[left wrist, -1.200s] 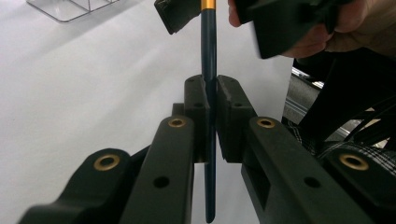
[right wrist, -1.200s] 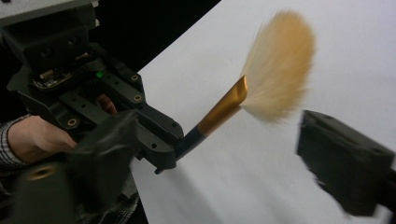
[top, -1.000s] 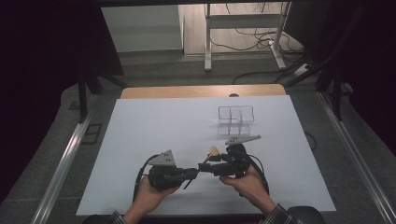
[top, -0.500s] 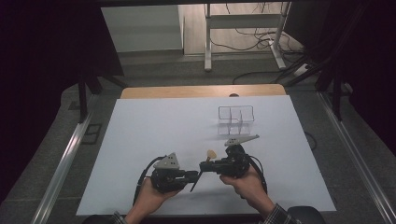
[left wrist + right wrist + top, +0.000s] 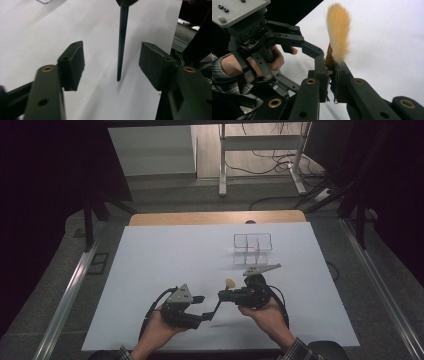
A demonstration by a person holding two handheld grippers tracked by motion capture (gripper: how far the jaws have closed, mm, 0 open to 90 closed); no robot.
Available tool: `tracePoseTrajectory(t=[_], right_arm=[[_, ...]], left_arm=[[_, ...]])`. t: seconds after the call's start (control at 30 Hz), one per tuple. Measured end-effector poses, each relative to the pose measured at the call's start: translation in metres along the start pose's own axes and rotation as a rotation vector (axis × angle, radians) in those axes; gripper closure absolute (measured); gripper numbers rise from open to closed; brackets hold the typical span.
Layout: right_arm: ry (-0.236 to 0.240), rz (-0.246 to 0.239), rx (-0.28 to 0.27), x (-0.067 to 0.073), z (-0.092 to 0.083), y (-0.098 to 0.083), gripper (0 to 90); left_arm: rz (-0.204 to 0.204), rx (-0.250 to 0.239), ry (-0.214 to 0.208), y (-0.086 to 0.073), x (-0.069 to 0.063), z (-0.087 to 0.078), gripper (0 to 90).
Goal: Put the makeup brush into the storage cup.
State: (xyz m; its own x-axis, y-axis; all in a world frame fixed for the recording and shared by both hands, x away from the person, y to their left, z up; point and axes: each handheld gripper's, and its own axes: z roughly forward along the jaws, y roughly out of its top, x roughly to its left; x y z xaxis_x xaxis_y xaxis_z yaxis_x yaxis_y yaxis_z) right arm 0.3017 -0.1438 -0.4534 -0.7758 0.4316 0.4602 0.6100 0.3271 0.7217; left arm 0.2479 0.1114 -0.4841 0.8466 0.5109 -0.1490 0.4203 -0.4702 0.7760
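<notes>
Clamps the brush just under its tan tuft with the right fingers, pressed together on the collar, probably so the hairs stand free of the pads and take no crushing. Leaves the black handle to run out and down from the right gripper toward the left gripper, lifted off the tabletop with only a shadow under it. Shows the left fingers apart, having just been opening, with the thin end of the handle between them but touching neither pad: looks like a hand-over, the weight now borne on the right side alone. Keeps both grippers low and near the person's edge, nose to nose, likely to make the pass short and steady. Calls for the left side to back straight off along the handle, since a sideways pull could knock the tip and twist the brush in its grip. Farther out, beyond the right hand, a clear divided box on the white sheet, well apart from the brush and a likely place for it. Nothing on the sheet between brush and box; only the trailing cables by the wrists to mind.
</notes>
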Motion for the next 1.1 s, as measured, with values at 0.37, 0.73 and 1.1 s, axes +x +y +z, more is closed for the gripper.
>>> tracePoseTrajectory(t=[0.37,0.73,1.1], right_arm=[[-0.055,-0.032,-0.007,-0.002,-0.005,0.0,83.9],[-0.082,-0.06,-0.012,-0.005,-0.008,-0.001,83.7],[-0.103,-0.072,-0.032,-0.007,-0.016,-0.001,83.6]], left_arm=[[-0.008,0.004,0.059,-0.002,0.002,-0.005,19.8],[-0.073,0.013,0.086,-0.005,0.008,-0.012,6.5],[-0.069,0.037,0.117,-0.01,0.013,-0.013,2.6]])
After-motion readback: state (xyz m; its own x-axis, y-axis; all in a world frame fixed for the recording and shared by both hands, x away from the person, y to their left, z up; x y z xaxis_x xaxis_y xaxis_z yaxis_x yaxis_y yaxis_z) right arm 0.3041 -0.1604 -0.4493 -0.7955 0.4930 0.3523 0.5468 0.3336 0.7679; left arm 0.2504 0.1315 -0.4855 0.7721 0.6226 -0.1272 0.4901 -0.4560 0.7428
